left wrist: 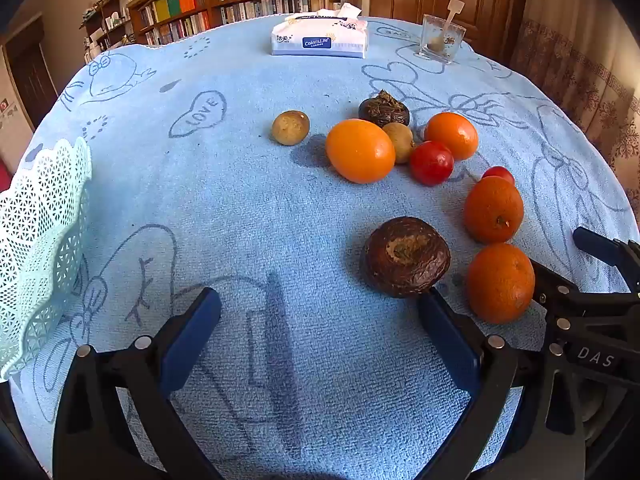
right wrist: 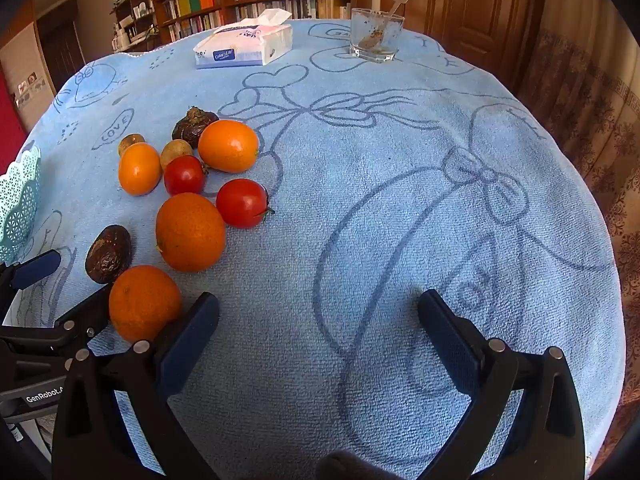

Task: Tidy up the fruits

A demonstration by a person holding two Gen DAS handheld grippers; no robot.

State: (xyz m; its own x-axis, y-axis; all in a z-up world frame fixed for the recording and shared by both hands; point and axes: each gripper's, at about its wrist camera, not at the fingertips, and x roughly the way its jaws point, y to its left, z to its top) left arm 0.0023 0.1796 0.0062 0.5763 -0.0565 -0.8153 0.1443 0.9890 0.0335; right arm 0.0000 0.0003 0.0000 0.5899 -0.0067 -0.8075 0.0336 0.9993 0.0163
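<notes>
Ten fruits lie loose on the blue towel-covered table (left wrist: pixel 240 208): four oranges, two cherry tomatoes, two wrinkled dark passion fruits and two small brownish longans. The nearest passion fruit (left wrist: pixel 407 257) is round and shrivelled, its pale stem scar facing up toward the left camera. An oval orange (left wrist: pixel 360 150) lies with its long axis running left to right. Another orange (right wrist: pixel 144 303) sits just beside the right gripper's left finger. A pale green lattice basket (left wrist: pixel 40 248) stands at the far left. Both the left gripper (left wrist: pixel 320 312) and the right gripper (right wrist: pixel 319 316) hang wide open, holding nothing.
</notes>
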